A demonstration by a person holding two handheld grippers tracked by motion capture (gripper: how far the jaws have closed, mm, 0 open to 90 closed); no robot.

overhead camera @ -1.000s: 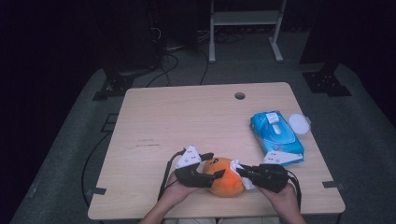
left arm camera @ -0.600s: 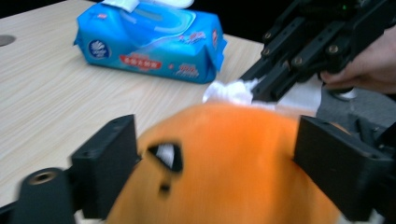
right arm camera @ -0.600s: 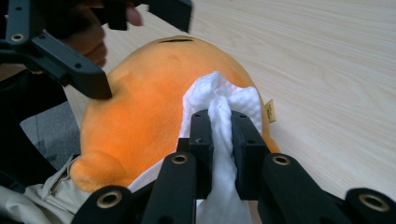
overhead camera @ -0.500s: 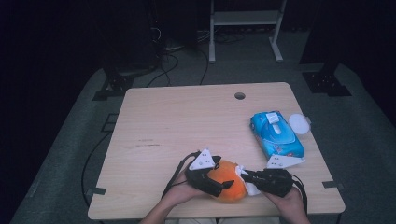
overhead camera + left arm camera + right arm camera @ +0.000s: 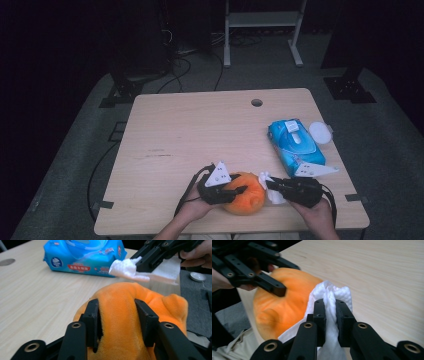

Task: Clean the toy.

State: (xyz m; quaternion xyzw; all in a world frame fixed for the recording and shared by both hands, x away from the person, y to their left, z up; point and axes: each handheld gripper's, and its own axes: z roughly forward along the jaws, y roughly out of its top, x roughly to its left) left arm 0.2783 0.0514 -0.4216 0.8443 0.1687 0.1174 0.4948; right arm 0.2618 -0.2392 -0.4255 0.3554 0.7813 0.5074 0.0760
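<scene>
Left gripper view: left gripper (image 5: 117, 315), jaws just closed, clamps the soft orange plush toy (image 5: 130, 305) at the table's (image 5: 200, 130) near edge; right gripper (image 5: 330, 308) pinches a crumpled white wipe (image 5: 332, 293) beside it, blue wipes pack (image 5: 295, 142) farther right.

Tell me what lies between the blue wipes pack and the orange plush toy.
The white wipe, pinched in the right gripper, hangs between the wipes pack and the orange plush toy; beneath it is bare tabletop. The left gripper view shows this best.
</scene>
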